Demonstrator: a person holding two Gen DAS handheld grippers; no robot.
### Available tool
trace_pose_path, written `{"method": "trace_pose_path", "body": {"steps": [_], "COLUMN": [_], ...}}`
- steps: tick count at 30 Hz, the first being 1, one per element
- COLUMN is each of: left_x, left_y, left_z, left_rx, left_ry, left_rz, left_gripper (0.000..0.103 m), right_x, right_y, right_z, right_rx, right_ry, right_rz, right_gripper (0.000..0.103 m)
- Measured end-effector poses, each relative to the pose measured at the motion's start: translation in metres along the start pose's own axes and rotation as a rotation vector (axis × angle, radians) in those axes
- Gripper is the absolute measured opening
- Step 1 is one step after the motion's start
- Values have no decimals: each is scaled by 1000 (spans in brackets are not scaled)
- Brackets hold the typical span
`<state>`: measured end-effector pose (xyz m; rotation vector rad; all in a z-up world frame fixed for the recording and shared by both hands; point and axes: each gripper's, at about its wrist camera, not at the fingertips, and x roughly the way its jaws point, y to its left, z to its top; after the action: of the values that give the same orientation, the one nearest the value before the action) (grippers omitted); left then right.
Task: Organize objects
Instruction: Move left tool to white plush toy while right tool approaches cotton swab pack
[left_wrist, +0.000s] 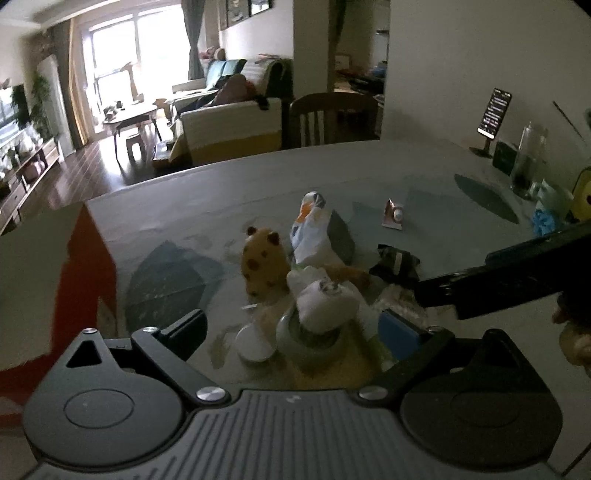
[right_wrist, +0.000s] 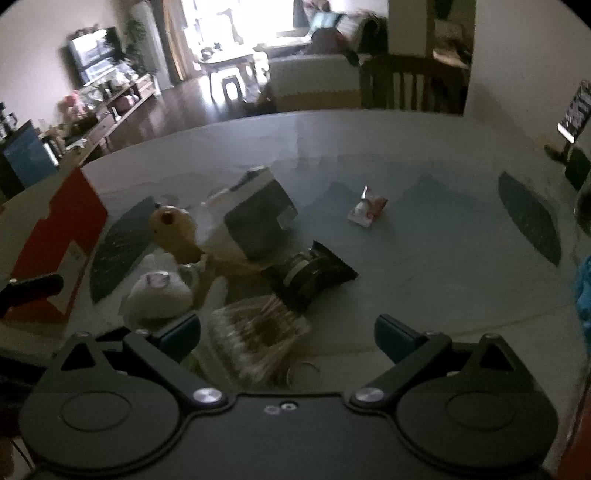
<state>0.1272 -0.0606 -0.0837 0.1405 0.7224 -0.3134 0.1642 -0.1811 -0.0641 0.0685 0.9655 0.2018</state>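
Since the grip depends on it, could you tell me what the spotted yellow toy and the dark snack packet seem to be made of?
The spotted yellow toy looks like soft plush: fuzzy matte surface, rounded ears. The dark snack packet looks like glossy plastic film or foil, with a serrated, crimped edge.

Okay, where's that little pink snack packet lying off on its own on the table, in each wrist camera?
Left wrist view: the pink snack packet sits right of centre, beyond the cluttered pile.
Right wrist view: the same packet lies just right of centre, alone on the table.
Shared landmark: the red box at the table's left edge.
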Motion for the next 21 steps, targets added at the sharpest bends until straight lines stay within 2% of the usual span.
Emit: {"method": "trace_pose_path", "body": {"steps": [3, 11, 19, 21], "left_x": [13, 31, 43, 44], "left_y": [-1, -4, -8, -7], "left_z": [4, 8, 9, 9], "left_rx": [2, 13, 31, 28], "left_ry": [3, 8, 16, 15], "left_rz": [-11, -44, -63, -74], "left_gripper": [94, 86, 75, 69], "right_x": [13, 43, 59, 61], "right_y": [-5, -19, -20, -21], "right_z": [7, 16, 14, 14], "right_rx": [78, 285, 391, 415], "right_ry": [45, 163, 254, 262], "right_rz": [9, 34, 42, 58], "right_gripper": [100, 99, 99, 98]}}
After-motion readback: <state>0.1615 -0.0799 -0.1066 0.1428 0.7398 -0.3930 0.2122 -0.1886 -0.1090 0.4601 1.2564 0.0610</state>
